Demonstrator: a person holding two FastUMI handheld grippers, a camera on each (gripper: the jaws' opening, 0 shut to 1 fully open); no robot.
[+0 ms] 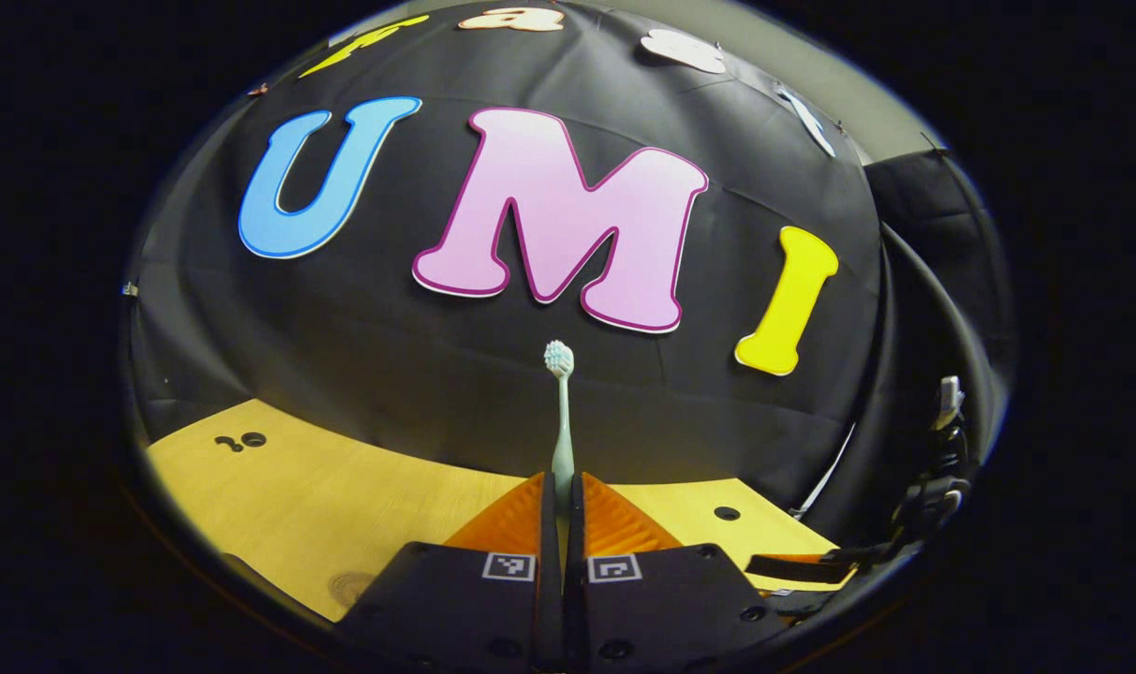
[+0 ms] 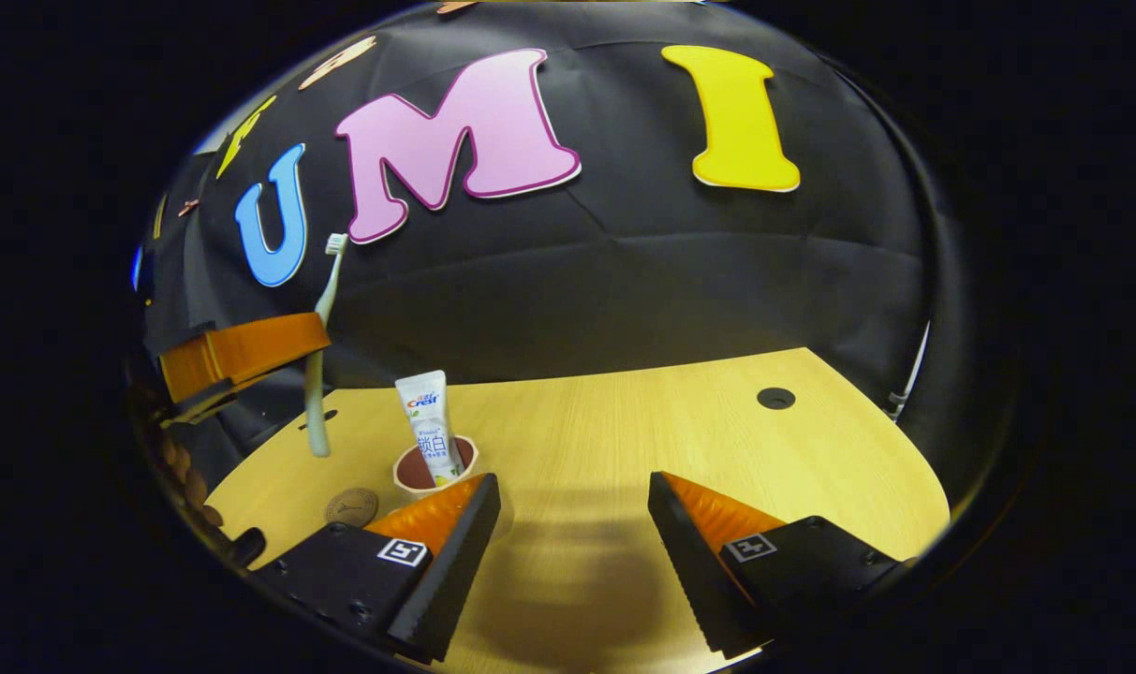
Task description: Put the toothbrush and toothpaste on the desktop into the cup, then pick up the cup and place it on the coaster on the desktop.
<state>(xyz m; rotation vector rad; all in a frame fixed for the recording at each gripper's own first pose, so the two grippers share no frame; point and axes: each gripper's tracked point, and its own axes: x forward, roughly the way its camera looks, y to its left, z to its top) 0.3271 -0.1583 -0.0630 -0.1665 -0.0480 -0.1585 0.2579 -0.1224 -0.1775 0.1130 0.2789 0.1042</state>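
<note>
We grip the toothbrush (image 1: 560, 412) upright in our left gripper (image 1: 562, 496); right gripper (image 2: 577, 510) fingers spread wide, toothpaste (image 2: 432, 426) standing in the cup (image 2: 416, 477).

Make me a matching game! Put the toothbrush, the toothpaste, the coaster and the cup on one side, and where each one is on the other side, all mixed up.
Things:
1. toothbrush
2. toothpaste
3. coaster
4. cup

Places:
A. lying flat on the desktop, nothing on it
B. standing on the desktop, with the tube in it
C. pinched upright in the left hand-held gripper, up in the air
D. sticking up out of the cup

Pairs: 1-C, 2-D, 3-A, 4-B
</note>
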